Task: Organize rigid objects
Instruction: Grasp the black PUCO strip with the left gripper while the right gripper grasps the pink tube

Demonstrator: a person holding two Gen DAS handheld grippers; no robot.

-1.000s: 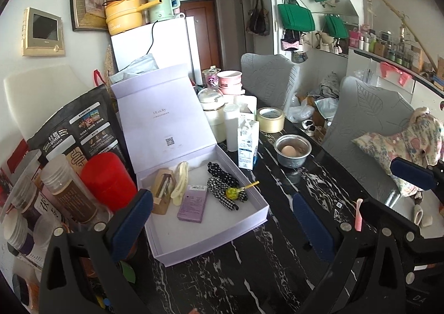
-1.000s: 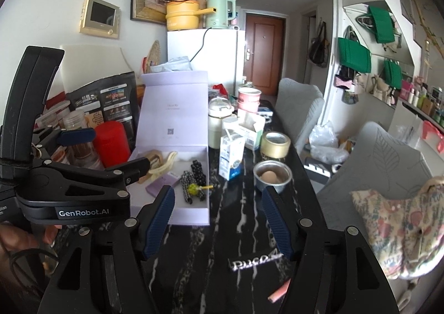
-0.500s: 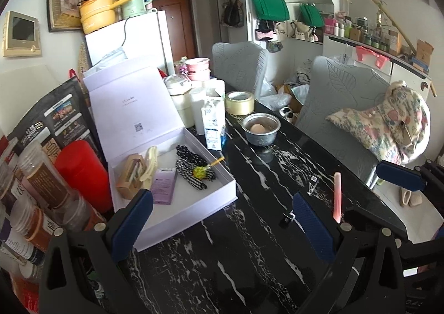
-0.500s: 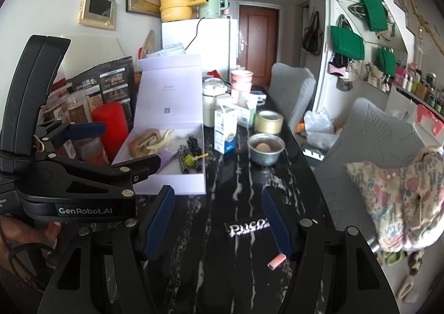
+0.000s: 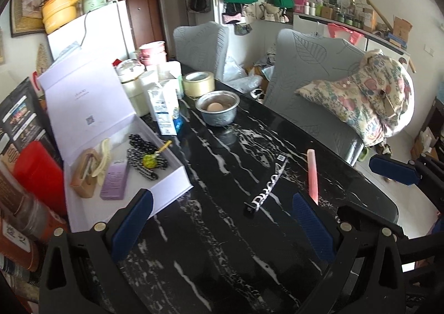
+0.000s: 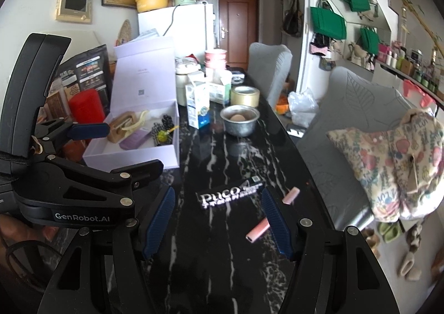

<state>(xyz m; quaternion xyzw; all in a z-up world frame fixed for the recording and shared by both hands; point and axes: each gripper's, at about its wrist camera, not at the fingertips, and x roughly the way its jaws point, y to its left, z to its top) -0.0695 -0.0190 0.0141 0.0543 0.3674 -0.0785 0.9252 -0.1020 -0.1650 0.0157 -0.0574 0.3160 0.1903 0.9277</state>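
An open lilac box [image 5: 116, 130] [image 6: 144, 147] stands on the black marble table [image 5: 222, 244] at the left, holding a wooden holder, a purple card box, a black beaded item and a small yellow-green item. A black "PUCO" box [image 5: 266, 189] [image 6: 230, 192] and a pink stick [image 5: 313, 175] [image 6: 258, 229] lie on the table ahead. My left gripper [image 5: 222, 225] is open and empty, just short of the black box. My right gripper [image 6: 219, 219] is open and empty, with the black box and the pink stick between and just beyond its fingers.
A metal bowl with an egg [image 5: 217, 108], a tape roll [image 5: 198, 83], a milk carton [image 5: 163, 111] and white containers stand further back. A red canister [image 5: 36, 172] and jars line the left edge. Grey chairs [image 5: 313, 86] with a floral cushion stand right.
Both grippers have drawn back along the table and the left one turned right. The black box and pink stick now show in front of both; both stay open.
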